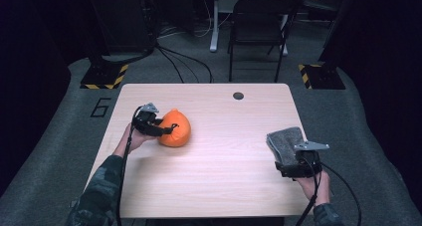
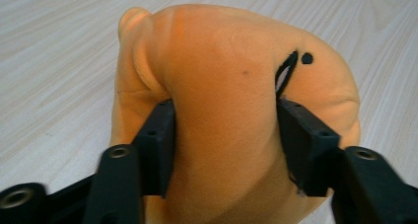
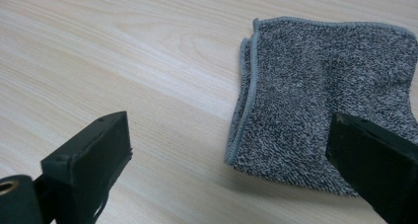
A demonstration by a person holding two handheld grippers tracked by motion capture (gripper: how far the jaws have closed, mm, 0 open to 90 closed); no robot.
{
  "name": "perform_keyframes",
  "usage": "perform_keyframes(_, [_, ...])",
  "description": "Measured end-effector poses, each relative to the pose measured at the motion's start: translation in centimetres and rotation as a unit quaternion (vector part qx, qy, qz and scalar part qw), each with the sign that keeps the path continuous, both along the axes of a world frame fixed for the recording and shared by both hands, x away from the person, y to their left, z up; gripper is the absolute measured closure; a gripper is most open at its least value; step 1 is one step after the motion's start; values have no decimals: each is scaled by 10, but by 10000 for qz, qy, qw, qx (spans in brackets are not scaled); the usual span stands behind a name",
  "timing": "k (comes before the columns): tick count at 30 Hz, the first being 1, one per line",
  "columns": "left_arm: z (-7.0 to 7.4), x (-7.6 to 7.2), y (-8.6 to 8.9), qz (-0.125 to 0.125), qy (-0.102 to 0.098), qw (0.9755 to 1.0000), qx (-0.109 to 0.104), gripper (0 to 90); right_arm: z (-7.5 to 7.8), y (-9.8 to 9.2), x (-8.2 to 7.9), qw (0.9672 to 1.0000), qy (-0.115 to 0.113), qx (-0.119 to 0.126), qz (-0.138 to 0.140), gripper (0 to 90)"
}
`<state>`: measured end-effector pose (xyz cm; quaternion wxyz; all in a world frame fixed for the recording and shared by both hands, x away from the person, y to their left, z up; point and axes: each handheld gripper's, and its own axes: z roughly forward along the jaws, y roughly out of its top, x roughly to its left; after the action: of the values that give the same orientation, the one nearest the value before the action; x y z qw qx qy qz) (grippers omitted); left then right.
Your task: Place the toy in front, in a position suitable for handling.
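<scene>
**Left claw pinching orange plush, slip risk**

Left gripper (image 1: 158, 128) is clamped on the orange plush toy (image 1: 175, 128), pads sunk into its soft middle; toy sits left of centre on the table (image 1: 219, 186). Likely risk: stuffing squashes, toy squirms out or sags when lifted. Long axis runs near-to-far, narrow tip pointing far. Right gripper (image 1: 288, 159) is wide open at the grey folded cloth (image 1: 284, 140), holding nothing.

A soft, matt orange plush toy (image 2: 231, 110) is seen; a grey cloth (image 3: 320, 110) is looped and rough; the worktop (image 1: 219, 181) is smooth pale wood-grain; the jaws are matt black plastic.
</scene>
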<state>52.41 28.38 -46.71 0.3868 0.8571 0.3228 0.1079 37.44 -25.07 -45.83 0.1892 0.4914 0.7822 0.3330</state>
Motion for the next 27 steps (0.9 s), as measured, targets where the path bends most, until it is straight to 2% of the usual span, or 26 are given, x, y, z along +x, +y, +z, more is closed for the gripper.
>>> perform_keyframes(3, [-2,-4,0,18,-16,10000,-65,567,1,0,0,10000,-14,13,-10,34])
perform_keyframes(7, [-2,-7,1,129,-65,9997,-218,642,1,-1,1,10000,-29,-44,7,39])
perform_keyframes(11, [5,-17,-1,196,-351,9986,-332,690,3,-1,0,10000,-43,5,-22,41])
perform_keyframes(16, [17,-29,-8,169,-505,9980,-349,700,3,-3,1,10000,-67,12,-51,42])
perform_keyframes(20, [29,-40,-13,146,-640,9964,-529,699,4,-3,0,9999,-66,33,-102,44])
perform_keyframes(22, [36,-46,-17,195,-692,9952,-657,699,4,-4,1,9999,-88,15,-82,45])
perform_keyframes(27, [50,-63,-26,393,-811,9927,-801,697,4,-4,0,9999,-79,4,-88,47])
